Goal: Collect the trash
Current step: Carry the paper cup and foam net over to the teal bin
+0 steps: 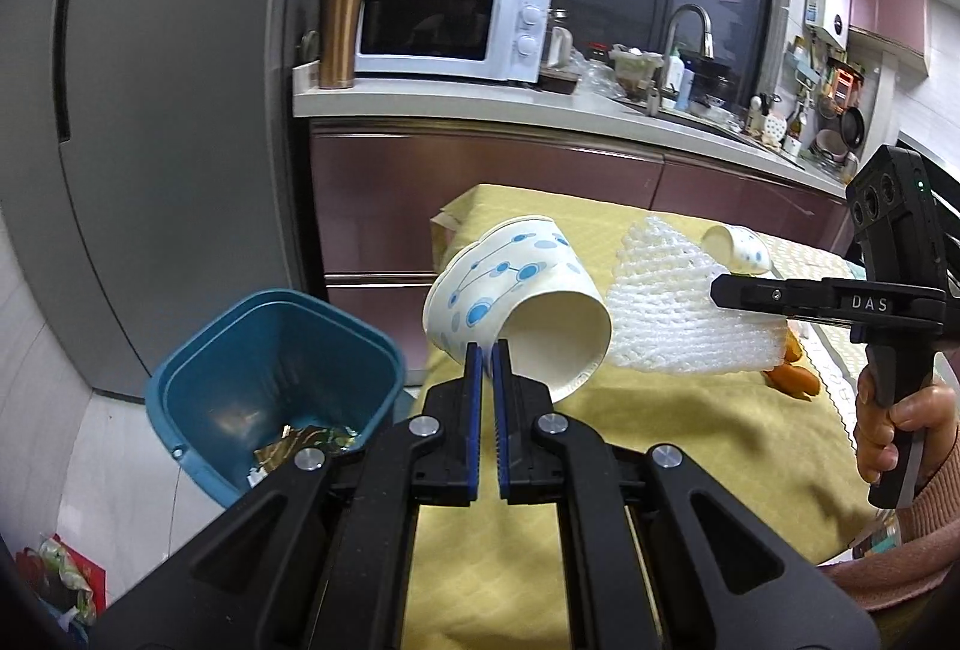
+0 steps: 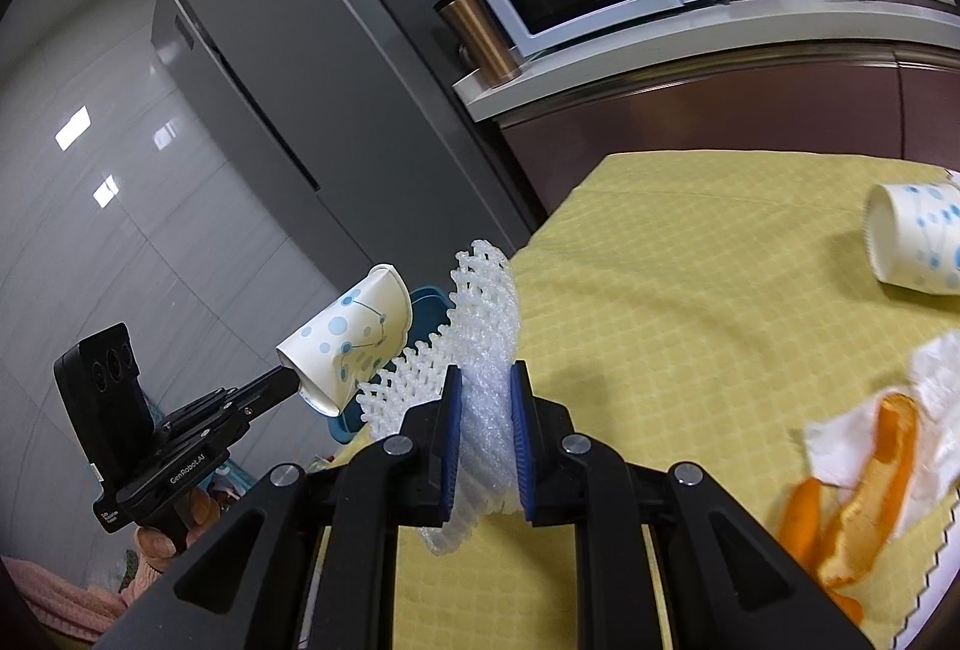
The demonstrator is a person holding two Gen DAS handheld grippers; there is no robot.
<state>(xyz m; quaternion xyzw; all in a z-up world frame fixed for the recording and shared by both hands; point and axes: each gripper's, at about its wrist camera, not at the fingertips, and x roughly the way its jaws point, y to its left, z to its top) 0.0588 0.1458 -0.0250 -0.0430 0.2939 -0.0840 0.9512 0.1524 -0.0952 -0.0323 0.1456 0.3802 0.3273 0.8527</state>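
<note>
Beside the blue plastic bin (image 1: 273,386), the left gripper (image 1: 487,368) pinched a light, crushable white blue-dotted paper cup (image 1: 516,296) by its rim, while the right gripper (image 2: 486,410) clenched soft, springy white foam netting (image 2: 480,326).

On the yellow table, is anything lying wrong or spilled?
Yes. A second paper cup lies tipped on its side on the yellow tablecloth. Nearer, orange peel and a crumpled tissue lie loose. No liquid is visible.
</note>
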